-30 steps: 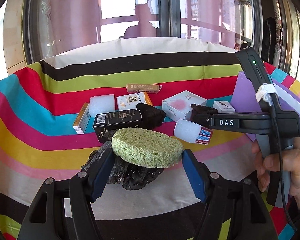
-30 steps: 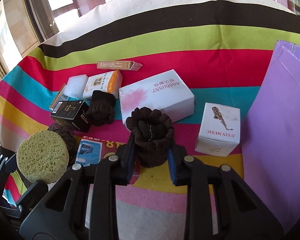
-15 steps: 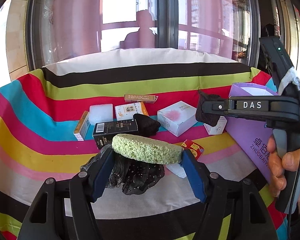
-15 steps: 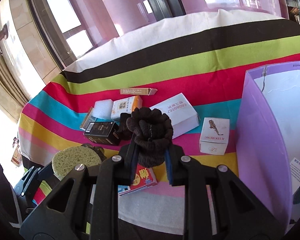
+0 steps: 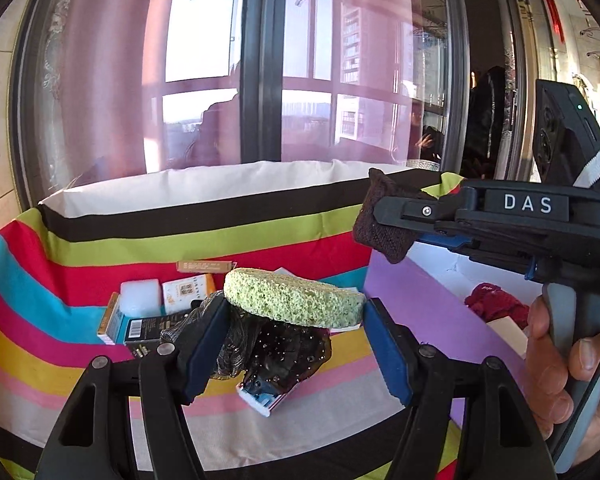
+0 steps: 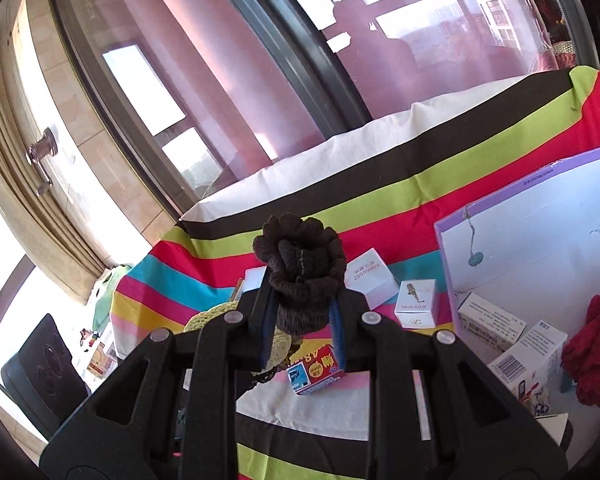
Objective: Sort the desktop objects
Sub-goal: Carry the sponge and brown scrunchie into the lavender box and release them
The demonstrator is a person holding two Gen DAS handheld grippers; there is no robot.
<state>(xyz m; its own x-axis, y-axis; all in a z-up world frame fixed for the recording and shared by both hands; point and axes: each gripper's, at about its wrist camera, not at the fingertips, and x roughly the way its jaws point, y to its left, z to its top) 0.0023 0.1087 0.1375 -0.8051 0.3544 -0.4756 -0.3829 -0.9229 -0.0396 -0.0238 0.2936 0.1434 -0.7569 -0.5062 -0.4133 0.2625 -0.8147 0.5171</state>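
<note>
My left gripper (image 5: 296,320) is shut on a round green sponge (image 5: 292,298), held flat above the striped tablecloth (image 5: 80,240). A black sequined cloth (image 5: 284,348) shows just under the sponge. My right gripper (image 6: 302,312) is shut on a dark brown knitted piece (image 6: 300,268) and holds it up in the air. From the left wrist view that knitted piece (image 5: 382,224) hangs over the near wall of the purple box (image 5: 420,304), with a hand (image 5: 560,368) on the gripper's handle.
The purple box (image 6: 540,184) holds small cartons (image 6: 492,322) and a red knitted item (image 6: 596,352). Several small boxes (image 5: 186,290) and a white foam block (image 5: 140,302) lie on the cloth. A window stands behind the table.
Both grippers have risen with their loads. The right gripper has carried the brown knitted piece up and towards the purple box. The sponge sits higher over the cloth.
</note>
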